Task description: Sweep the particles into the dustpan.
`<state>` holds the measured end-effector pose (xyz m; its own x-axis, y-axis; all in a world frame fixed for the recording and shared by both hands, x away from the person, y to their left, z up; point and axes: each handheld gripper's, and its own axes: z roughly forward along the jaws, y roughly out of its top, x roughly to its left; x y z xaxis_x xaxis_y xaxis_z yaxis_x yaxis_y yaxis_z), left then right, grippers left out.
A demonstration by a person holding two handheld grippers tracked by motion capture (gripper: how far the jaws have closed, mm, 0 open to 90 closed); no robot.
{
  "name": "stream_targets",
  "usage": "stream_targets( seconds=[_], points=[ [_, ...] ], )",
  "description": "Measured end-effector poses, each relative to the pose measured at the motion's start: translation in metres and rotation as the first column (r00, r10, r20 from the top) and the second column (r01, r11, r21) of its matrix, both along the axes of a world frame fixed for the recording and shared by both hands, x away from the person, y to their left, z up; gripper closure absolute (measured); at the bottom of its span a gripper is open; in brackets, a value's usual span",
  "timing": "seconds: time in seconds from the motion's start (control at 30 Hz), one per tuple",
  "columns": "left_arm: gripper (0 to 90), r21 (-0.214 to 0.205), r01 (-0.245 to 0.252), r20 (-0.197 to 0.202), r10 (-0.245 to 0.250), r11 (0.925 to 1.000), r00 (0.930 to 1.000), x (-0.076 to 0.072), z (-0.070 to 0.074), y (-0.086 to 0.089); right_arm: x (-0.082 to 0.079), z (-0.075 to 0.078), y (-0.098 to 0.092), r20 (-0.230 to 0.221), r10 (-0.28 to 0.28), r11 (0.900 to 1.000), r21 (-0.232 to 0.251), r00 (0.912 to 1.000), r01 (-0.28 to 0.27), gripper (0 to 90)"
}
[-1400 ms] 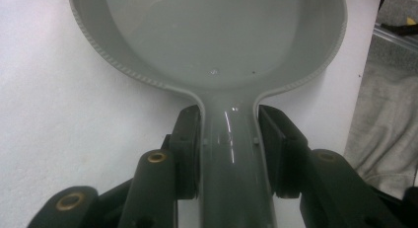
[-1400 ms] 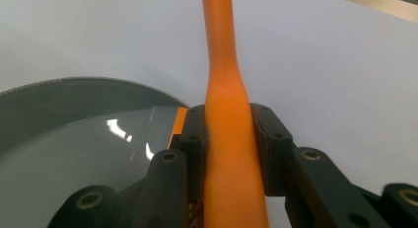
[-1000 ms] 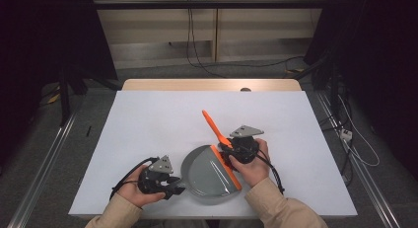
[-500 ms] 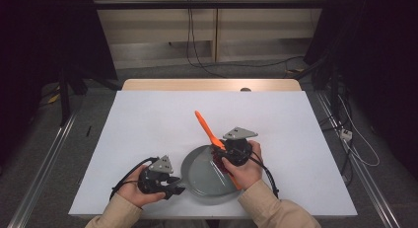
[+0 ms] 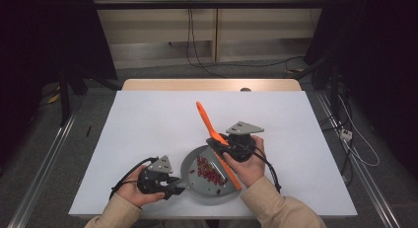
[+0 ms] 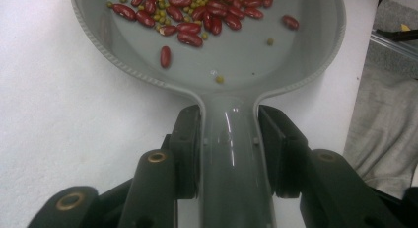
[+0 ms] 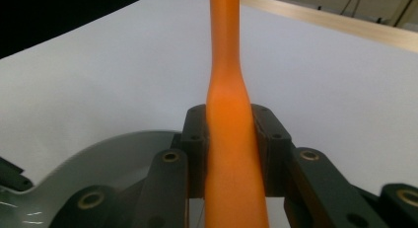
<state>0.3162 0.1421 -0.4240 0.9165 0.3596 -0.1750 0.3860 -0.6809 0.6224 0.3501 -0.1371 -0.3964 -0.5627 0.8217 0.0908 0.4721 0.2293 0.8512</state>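
Pan: round grey plastic pan [image 5: 209, 192] on white table [image 5: 148, 124], near its front edge.
Contents: red kidney beans [image 6: 197, 13] and small green peas inside pan.
Left gripper [image 5: 175, 184]: jaws clamped on pan handle [image 6: 231, 159].
Right gripper [image 5: 219, 148]: jaws clamped on long orange plastic spatula [image 5: 209, 127], slanting across pan's right side.

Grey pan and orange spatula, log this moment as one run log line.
left gripper: shut on grey pan handle | right gripper: shut on orange spatula | pan holds red beans, green peas
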Motion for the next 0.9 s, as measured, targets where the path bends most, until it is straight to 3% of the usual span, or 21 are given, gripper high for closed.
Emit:
stream_targets(
  seconds=[0.17, 0.3, 0.37, 0.43, 0.6, 0.73, 0.83, 0.9],
  points=[
    [62.7, 0.013, 0.008, 0.005, -0.008, 0.9999, 1.0000, -0.001, 0.001, 0.000, -0.001, -0.006, -0.025, 0.002, -0.057, 0.9980, -0.026, 0.9984, 0.057, 71.0],
    [62.7, 0.021, 0.024, 0.011, -0.024, 0.9995, 0.9996, -0.001, 0.001, -0.001, -0.007, -0.019, -0.041, -0.014, -0.101, 0.9922, -0.075, 0.9948, 0.100, 71.1],
    [62.7, 0.020, 0.021, 0.008, -0.021, 0.9996, 0.9997, -0.002, 0.001, -0.002, -0.013, -0.025, -0.044, 0.005, -0.117, 0.9863, -0.116, 0.9931, 0.117, 71.1],
    [62.7, 0.019, 0.005, 0.014, -0.006, 0.9998, 0.9999, -0.002, 0.001, -0.003, -0.018, -0.030, -0.044, 0.009, -0.125, 0.9881, -0.089, 0.9921, 0.125, 71.1],
    [62.7, 0.016, 0.015, 0.000, -0.015, 0.9998, 0.9999, -0.002, 0.001, -0.004, -0.023, -0.032, -0.020, 0.017, -0.123, 0.9883, -0.089, 0.9922, 0.124, 70.9],
    [62.7, 0.013, 0.016, 0.001, -0.016, 0.9998, 0.9999, -0.001, 0.001, -0.003, -0.019, -0.030, -0.002, 0.005, -0.120, 0.9927, -0.008, 0.9927, 0.120, 71.0],
    [62.6, 0.000, 0.015, 0.000, -0.015, 0.9999, 0.9999, -0.001, 0.000, -0.003, -0.013, -0.024, 0.004, -0.007, -0.113, 0.9914, 0.066, 0.9936, 0.113, 71.0],
    [62.5, -0.007, 0.012, 0.001, -0.012, 0.9999, 0.9999, -0.002, -0.001, -0.002, -0.010, -0.021, 0.005, -0.010, -0.109, 0.9901, 0.089, 0.9940, 0.109, 71.0]
  ],
)
